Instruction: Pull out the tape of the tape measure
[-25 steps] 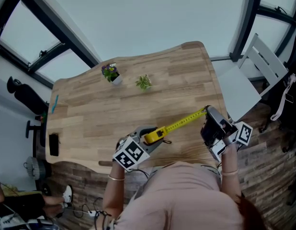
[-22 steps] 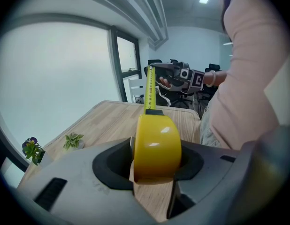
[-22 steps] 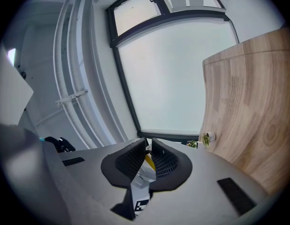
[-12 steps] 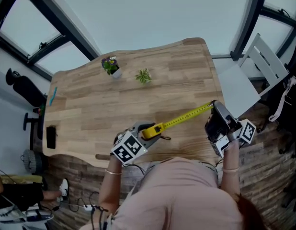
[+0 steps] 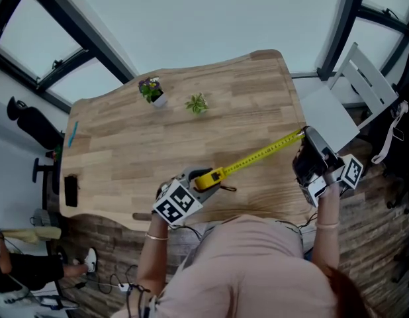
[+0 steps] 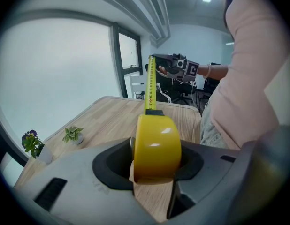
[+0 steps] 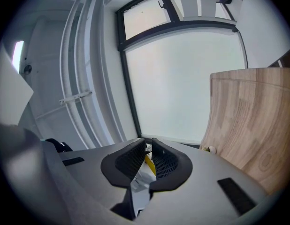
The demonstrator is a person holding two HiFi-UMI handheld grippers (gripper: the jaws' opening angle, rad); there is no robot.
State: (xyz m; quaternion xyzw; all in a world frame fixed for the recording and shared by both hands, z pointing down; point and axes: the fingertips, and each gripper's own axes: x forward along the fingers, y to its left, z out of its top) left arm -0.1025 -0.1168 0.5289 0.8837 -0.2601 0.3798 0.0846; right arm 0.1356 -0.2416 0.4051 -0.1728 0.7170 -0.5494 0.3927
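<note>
Over one wooden table (image 5: 112,151), left gripper (image 5: 193,181) clamped one tape measure (image 6: 156,146), right gripper (image 7: 148,161) pinched its single tape (image 5: 257,158); two plants (image 5: 151,91) (image 5: 198,103) stood far

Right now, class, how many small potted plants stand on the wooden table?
2. The purple-flowered plant stands near the table's far edge, toward the left; the green plant stands just to its right, apart from it. No others show.
</note>
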